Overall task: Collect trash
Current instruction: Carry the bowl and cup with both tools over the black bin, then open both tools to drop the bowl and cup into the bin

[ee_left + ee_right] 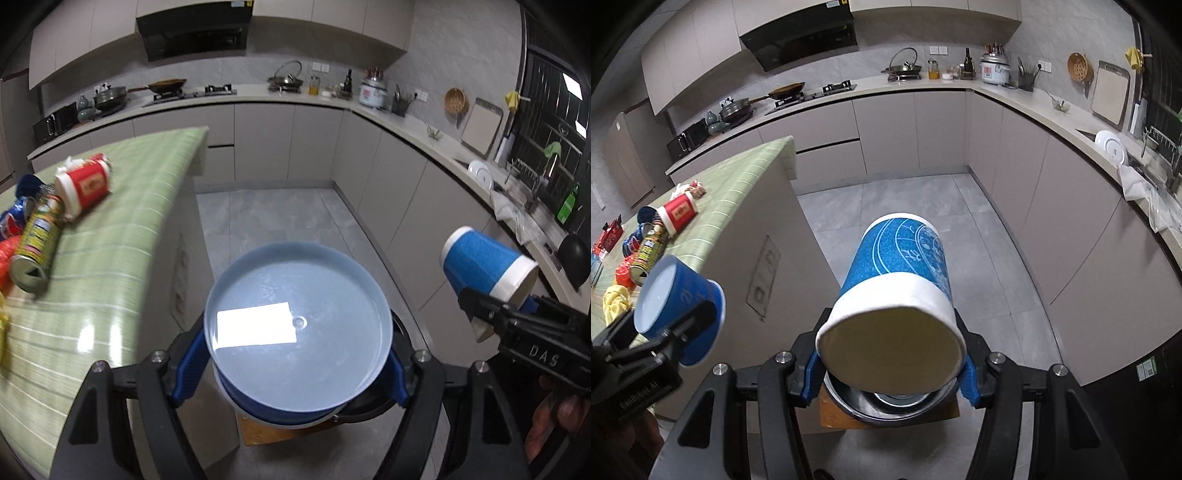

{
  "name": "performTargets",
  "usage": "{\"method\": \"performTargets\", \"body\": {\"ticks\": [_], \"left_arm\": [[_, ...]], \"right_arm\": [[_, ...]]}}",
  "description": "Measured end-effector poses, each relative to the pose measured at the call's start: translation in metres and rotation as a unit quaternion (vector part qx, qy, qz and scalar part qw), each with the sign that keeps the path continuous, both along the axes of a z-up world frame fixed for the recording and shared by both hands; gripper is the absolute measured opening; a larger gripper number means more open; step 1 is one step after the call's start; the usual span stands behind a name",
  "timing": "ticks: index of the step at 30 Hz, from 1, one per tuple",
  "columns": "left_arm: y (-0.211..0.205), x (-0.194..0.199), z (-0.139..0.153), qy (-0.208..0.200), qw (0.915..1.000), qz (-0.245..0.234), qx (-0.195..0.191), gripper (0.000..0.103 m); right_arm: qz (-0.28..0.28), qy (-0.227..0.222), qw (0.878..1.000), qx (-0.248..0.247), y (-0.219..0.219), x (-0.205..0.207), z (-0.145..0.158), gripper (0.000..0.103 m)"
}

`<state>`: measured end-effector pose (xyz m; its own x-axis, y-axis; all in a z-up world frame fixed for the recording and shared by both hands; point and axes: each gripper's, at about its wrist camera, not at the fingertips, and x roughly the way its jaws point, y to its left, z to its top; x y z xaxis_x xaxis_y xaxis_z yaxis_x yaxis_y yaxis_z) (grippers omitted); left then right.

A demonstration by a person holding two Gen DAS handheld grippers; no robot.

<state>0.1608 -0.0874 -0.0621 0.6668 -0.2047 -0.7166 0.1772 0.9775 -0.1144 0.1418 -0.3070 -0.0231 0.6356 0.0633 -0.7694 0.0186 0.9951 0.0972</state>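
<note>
Both hands loaded. Right gripper (892, 373) clamped on a tall blue paper cup (897, 291), carried above a black round bin (886, 404) on the floor; left gripper (291, 369) clamped on a squat blue tub (295, 332), bottom up. Step: carry to bin — release comes next, one over the mouth at a time. More trash waits on the green-clothed table (110, 258) — red cup (86, 186), spray can (37, 243).
</note>
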Motion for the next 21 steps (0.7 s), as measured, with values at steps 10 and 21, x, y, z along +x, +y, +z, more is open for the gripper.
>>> {"method": "performTargets", "body": {"ticks": [10,21], "left_arm": [[-0.04,0.002,-0.072,0.066,0.9977,-0.01,0.014,0.079],[-0.065,0.022,-0.135,0.119,0.9926,0.013,-0.024,0.085]], "right_arm": [[0.012,0.043,0.999,0.027,-0.016,0.024,-0.05,0.06],[0.026,0.112,0.99,0.084,-0.019,0.074,-0.126,0.067]]}}
